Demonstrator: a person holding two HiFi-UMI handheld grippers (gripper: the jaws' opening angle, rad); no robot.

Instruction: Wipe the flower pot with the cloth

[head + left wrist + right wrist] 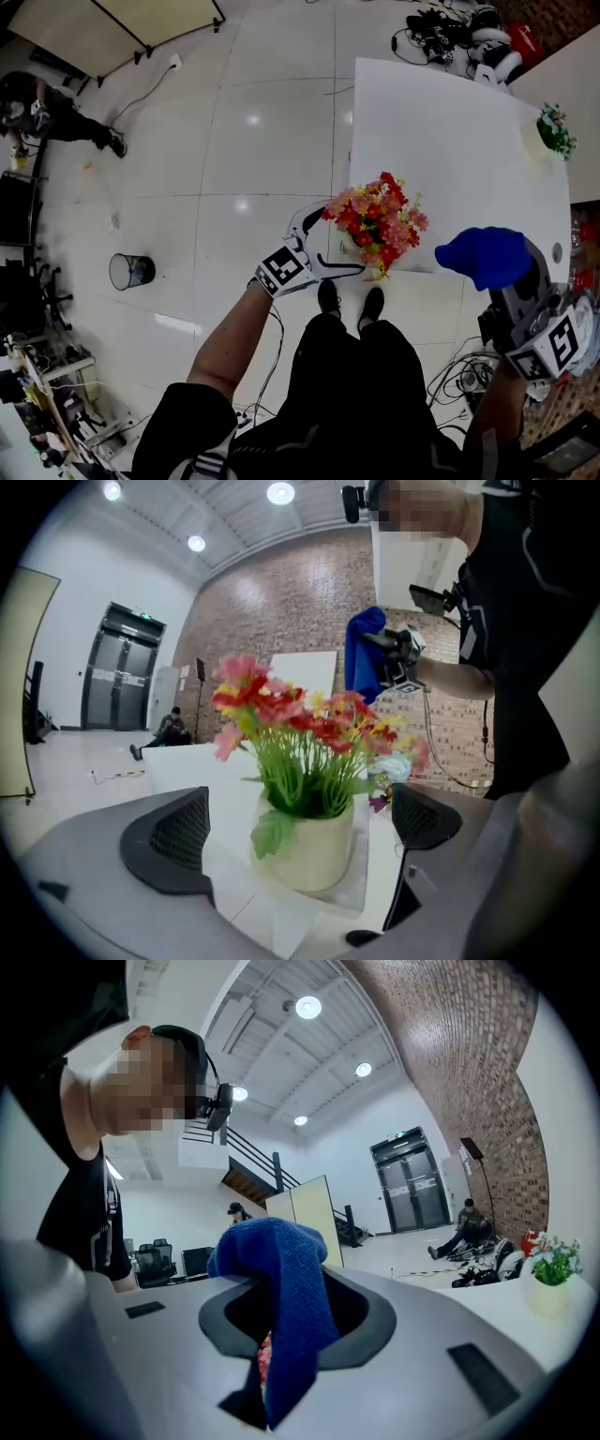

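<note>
Left gripper (343,240) gapes at flower pot (314,850), white table (450,159).

Two grippers are in play, the left gripper (339,242) and the right gripper (298,1316). I count one blue cloth (486,255). Flower pots come to two: a cream pot (309,850) of red, pink and yellow blooms, and a smaller pot (547,1295) with a green sprig. One white desk (450,141) carries both. One wire waste bin (131,271) stands on the floor (234,159). People number three: the gripper holder (356,394), a seated person (172,727) on that floor, and a standing person (236,1211) far back. One double door (120,677) shows.
</note>
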